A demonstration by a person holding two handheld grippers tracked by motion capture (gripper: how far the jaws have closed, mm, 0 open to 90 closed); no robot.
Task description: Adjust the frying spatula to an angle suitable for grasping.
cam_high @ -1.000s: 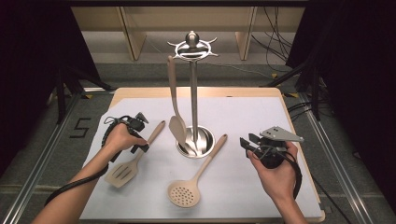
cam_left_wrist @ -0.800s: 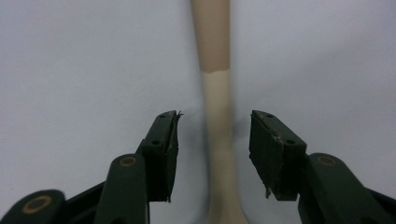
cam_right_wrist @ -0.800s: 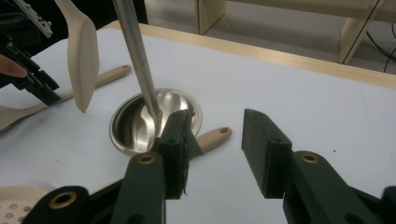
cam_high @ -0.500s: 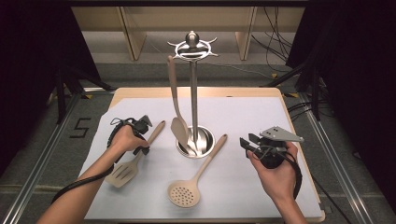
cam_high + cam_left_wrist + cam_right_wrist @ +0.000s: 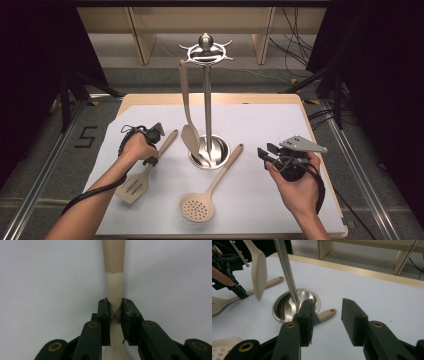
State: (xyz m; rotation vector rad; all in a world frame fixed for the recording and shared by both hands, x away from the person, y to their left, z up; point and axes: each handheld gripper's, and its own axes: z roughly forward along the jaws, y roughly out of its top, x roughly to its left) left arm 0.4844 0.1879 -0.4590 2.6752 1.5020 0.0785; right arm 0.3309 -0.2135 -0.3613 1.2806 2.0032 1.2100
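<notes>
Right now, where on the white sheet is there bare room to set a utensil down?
Bare: the far strip behind the stand base, and the right side beyond the skimmer toward the right tongs. Crowded: front left, where the left tongs grip the slotted turner.

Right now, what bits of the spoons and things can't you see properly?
- Slotted turner: in the left gripper view its head is cut off by the bottom edge, and the left gripper covers part of the handle.
- Skimmer spoon: in the right gripper view the right gripper hides most of the handle.
- Hanging spatula: in the right gripper view the top edge cuts off its handle.
</notes>
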